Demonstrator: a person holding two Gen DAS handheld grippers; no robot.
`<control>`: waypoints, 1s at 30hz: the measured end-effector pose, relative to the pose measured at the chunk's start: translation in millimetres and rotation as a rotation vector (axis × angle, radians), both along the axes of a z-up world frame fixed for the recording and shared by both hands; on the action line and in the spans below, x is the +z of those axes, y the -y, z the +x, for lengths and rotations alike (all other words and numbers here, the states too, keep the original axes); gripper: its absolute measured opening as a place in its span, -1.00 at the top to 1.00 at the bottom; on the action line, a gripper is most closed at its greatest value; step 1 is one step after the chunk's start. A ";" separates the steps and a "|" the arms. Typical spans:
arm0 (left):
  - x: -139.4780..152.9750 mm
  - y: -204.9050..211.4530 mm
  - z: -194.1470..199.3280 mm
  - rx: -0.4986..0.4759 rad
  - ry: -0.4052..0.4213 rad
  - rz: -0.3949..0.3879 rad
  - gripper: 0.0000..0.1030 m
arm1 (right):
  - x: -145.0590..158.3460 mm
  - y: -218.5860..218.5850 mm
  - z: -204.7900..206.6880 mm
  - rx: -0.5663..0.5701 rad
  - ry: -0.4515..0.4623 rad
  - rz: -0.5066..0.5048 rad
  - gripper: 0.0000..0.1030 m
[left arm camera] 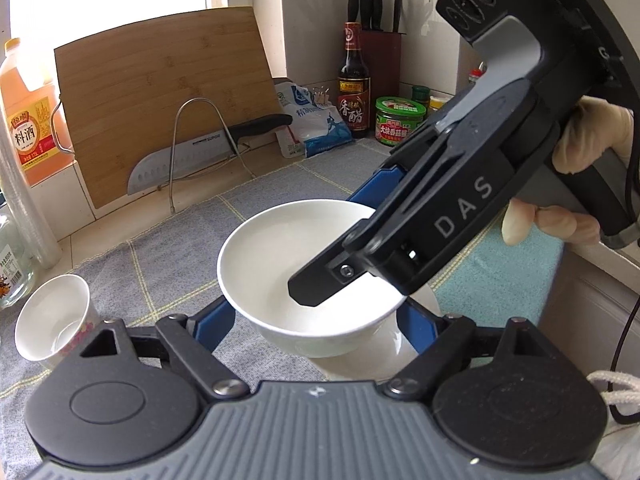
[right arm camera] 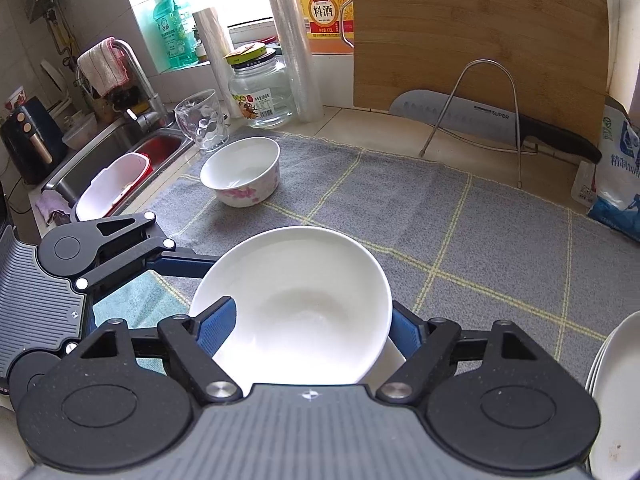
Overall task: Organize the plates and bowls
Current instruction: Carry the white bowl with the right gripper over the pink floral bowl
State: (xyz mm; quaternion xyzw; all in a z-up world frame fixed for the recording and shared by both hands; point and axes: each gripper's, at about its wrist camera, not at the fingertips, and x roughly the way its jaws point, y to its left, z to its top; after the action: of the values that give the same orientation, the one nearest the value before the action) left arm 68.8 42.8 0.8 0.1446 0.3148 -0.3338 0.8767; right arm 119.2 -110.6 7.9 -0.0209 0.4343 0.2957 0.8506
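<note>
Left wrist view: counted two grippers, one plain white bowl [left arm camera: 280,248], one flowered bowl [left arm camera: 52,316]; elsewhere one stack of plates [right arm camera: 612,392], number in it unclear. Found the white bowl clamped between the blue fingers of the left gripper [left arm camera: 316,320], over the grey checked cloth [left arm camera: 168,240]. Saw the right gripper [right arm camera: 308,328] spread and gripping nothing, one finger dipped inside the white bowl, the other outside its rim. Glimpsed something white under the bowl, kind unclear. Noted beyond, well apart: one cutting board [left arm camera: 160,92], one knife [left arm camera: 192,152], one glass [right arm camera: 202,120], one jar [right arm camera: 262,92].
</note>
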 end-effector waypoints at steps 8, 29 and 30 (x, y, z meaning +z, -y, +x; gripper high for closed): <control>-6.0 9.1 -3.8 -0.036 -0.023 0.004 -0.69 | -5.6 12.9 -12.9 -0.036 -0.014 -0.007 -0.65; -20.8 15.6 -1.1 -0.045 -0.074 0.017 -0.69 | -26.4 8.2 -18.2 -0.022 -0.006 -0.098 -0.65; -21.7 15.8 -0.8 -0.046 -0.077 0.018 -0.69 | -27.1 8.5 -17.8 -0.024 -0.007 -0.097 -0.65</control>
State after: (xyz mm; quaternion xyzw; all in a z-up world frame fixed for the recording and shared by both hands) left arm 68.0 27.0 -20.8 0.1465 0.3478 -0.3562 0.8548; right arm 101.4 -119.1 -19.1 -0.0561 0.4515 0.2641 0.8505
